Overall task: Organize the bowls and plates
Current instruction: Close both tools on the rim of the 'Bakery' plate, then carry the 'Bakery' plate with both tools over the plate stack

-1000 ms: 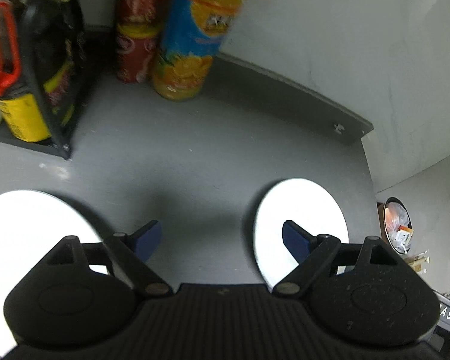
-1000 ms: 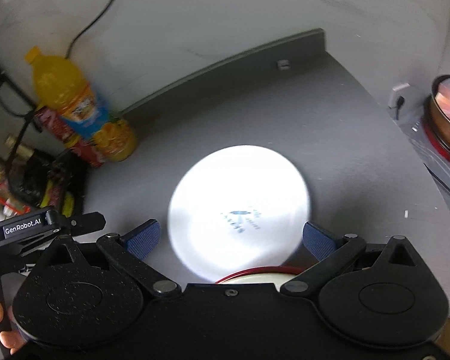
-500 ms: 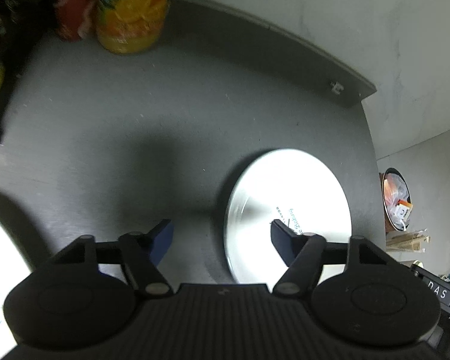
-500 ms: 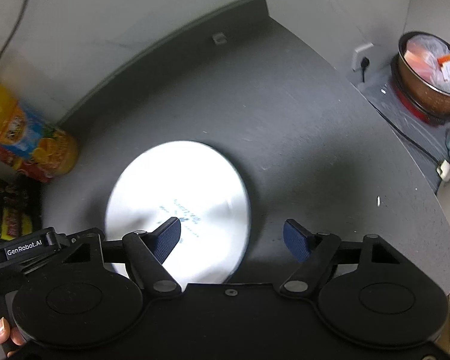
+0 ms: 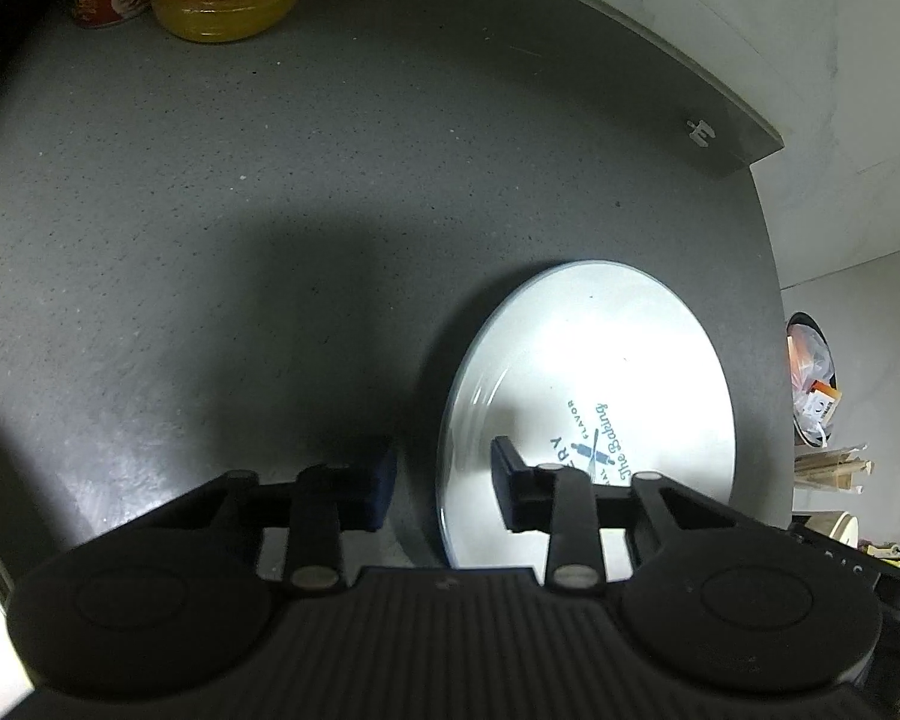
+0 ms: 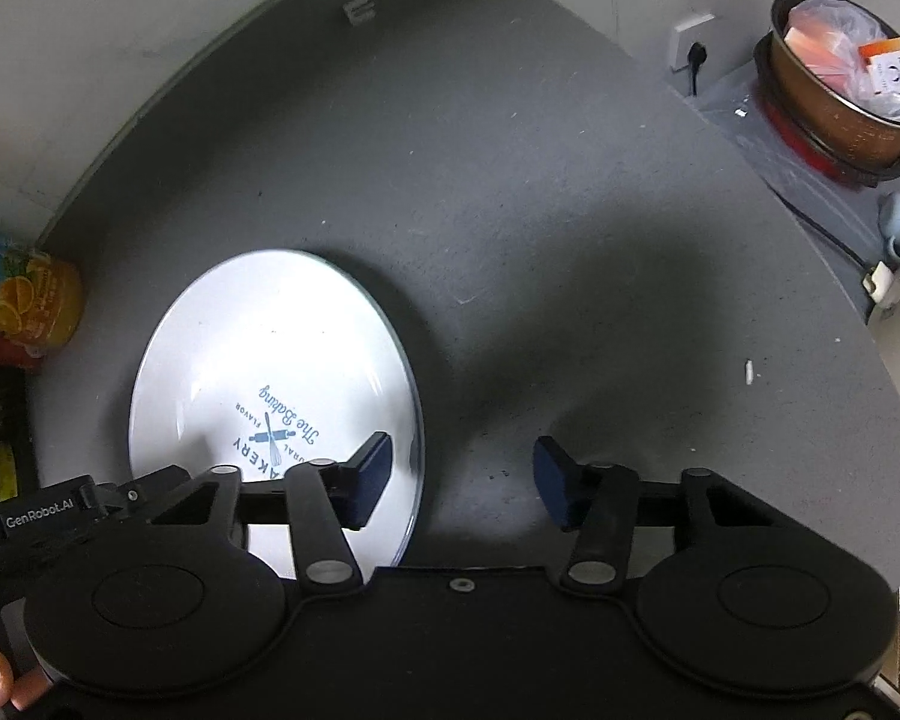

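Plate flat on the grey counter, straddled at opposite rims by both spread grippers, left gripper over its left edge, right gripper over its right edge, neither seemingly touching, nearness about equal.

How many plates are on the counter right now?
1: a round white plate with blue bakery lettering lies flat on the dark grey counter, straddled at opposite edges by both grippers' fingers. Others may sit outside the views.
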